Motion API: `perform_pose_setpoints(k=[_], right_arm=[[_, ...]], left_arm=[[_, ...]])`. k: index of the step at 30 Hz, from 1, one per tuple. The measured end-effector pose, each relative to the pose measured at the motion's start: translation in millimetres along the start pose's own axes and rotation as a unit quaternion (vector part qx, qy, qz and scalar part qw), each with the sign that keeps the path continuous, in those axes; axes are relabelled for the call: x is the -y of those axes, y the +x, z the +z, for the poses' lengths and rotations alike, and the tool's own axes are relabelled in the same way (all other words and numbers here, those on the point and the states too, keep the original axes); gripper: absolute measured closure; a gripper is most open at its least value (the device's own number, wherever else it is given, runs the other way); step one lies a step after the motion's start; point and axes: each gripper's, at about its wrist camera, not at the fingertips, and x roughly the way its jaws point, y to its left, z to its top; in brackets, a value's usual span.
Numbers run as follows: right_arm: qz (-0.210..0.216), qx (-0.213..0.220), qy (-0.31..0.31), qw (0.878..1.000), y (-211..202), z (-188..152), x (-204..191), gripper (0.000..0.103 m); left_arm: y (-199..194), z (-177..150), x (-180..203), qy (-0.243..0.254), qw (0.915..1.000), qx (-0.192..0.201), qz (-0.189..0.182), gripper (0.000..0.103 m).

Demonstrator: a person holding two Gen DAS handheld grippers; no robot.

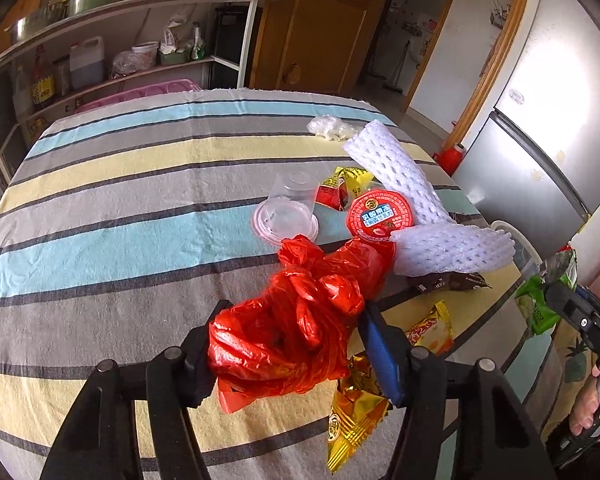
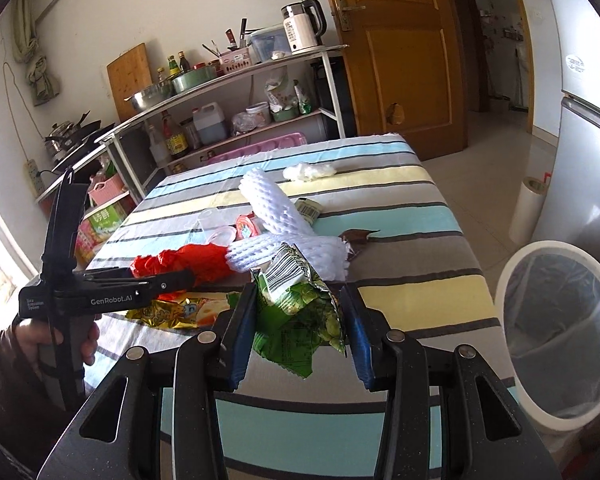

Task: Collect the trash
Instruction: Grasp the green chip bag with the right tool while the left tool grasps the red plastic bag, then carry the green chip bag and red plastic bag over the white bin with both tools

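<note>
Wrappers [image 1: 428, 330] lie half hidden under red bag [image 1: 292, 332] and left claw [image 1: 290, 354].

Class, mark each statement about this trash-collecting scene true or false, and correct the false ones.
1. The left gripper grips a red bag. True.
2. The right gripper is empty. False: it grips a green wrapper.
3. The bin stands on the table. False: it stands on the floor beside it.
4. Two white foam nets lie on the table. True.
5. The clear cup stands upright. False: it lies on its side.
</note>
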Motion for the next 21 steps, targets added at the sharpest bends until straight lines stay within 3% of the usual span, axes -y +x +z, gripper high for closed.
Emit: perform_pose_setpoints(k=[5,10,15,21], right_arm=[[-0.033,0.008,0.025,0.999,-11,7,9,0.06],[-0.025,0.041,0.036,0.998,-25,15,12,0.06],[-0.029,0.025,0.018,0.999,-31,9,18,0.06],[-0.033,0.054,0.046,0.997,-44,1,37,0.06]], left_arm=[[1,-1,1,-0.005,1.0,-0.004,0.001,0.042],[-1,-4,6,-0.015,0.9999,0.005,0.003,0.042],[-8,-11,17,-0.022,0.9994,0.026,0.007,0.043],[-29,-11,33,-0.025,0.9984,0.046,0.021,0.046]])
